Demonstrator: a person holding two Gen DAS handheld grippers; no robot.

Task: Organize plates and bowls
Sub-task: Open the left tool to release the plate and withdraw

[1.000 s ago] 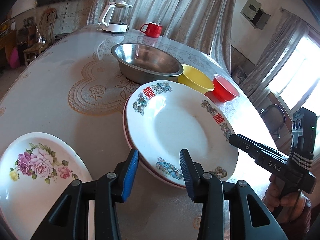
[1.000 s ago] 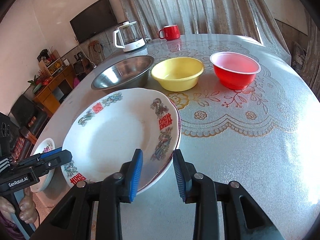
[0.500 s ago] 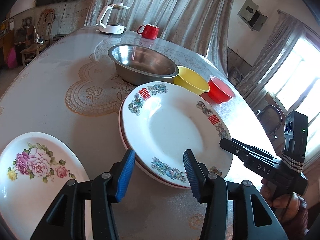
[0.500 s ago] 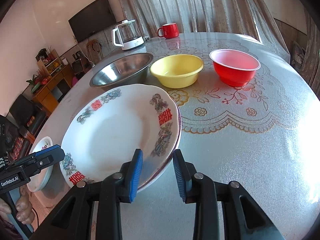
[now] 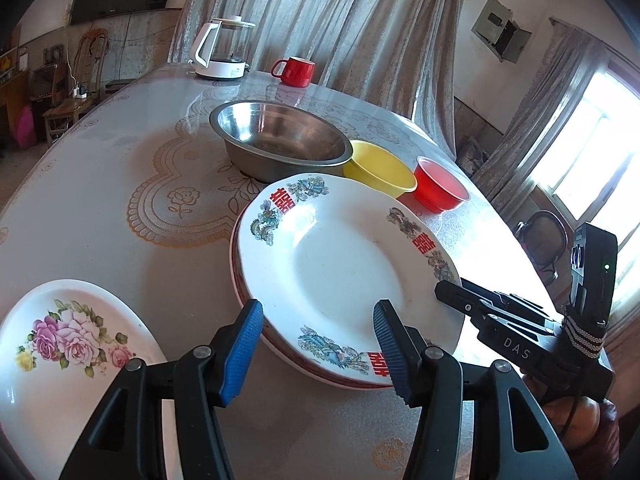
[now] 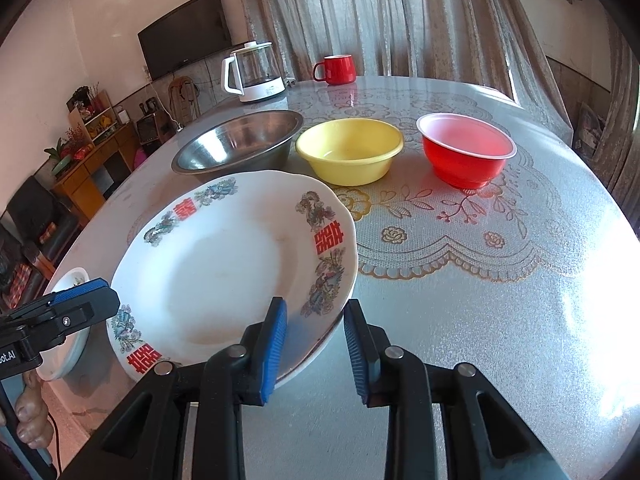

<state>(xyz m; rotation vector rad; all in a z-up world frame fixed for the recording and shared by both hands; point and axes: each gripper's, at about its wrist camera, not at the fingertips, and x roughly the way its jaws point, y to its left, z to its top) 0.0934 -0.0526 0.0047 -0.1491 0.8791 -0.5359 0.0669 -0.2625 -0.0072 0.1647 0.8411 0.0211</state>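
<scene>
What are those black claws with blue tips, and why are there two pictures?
They are two grabbing tools, one in each of a person's hands. Each carries a camera looking along its fingers, so one picture comes from the left gripper and the other from the right gripper. On the table lie a patterned plate stacked on another plate, a rose plate, a steel bowl, a yellow bowl, a red bowl, a kettle and a red mug. Nothing is held. The left jaws have just been opening, with the patterned plate's near edge between them, not pinched. The right jaws are open too.
</scene>
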